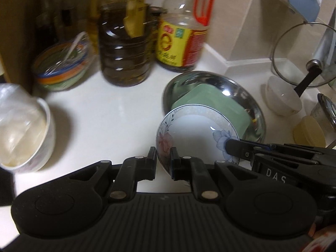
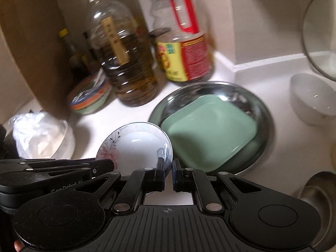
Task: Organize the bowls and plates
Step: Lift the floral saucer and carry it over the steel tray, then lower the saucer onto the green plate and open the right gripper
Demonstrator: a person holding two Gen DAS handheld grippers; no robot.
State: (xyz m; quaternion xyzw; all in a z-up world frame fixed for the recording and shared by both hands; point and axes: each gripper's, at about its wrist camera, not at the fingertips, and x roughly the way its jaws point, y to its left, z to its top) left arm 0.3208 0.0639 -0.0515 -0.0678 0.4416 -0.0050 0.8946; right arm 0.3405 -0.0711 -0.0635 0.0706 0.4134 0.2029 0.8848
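White tabletop (image 1: 109,113) w/ oil bottles at rear. Left tool (image 1: 163,159) & right tool (image 2: 168,173) each clamped on opposite rims of white floral ceramic bowl (image 1: 195,134), held beside green square dish (image 2: 210,130) in round steel pan (image 2: 262,113).

Floral plate (image 1: 195,130): white centre, speckled grey-beige rim band edged with a thin dark line; pink flower on one side, blue flower opposite, thin black vine sprigs.
Square dish (image 2: 210,130): plain pale green.
Round pan (image 2: 264,113): shiny silver metal.
Table (image 1: 117,109): white.
Left gripper (image 1: 163,159), right gripper (image 2: 168,168): black, blue strips on the right one's fingers.
Oil bottle (image 2: 128,67): clear, amber-brown liquid, yellow label strip.
Second bottle (image 1: 184,40): clear, red handle, yellow and red label.
Stacked bowls (image 1: 63,67): orange, blue, green bands.
Small bowl (image 2: 313,98): plain white.
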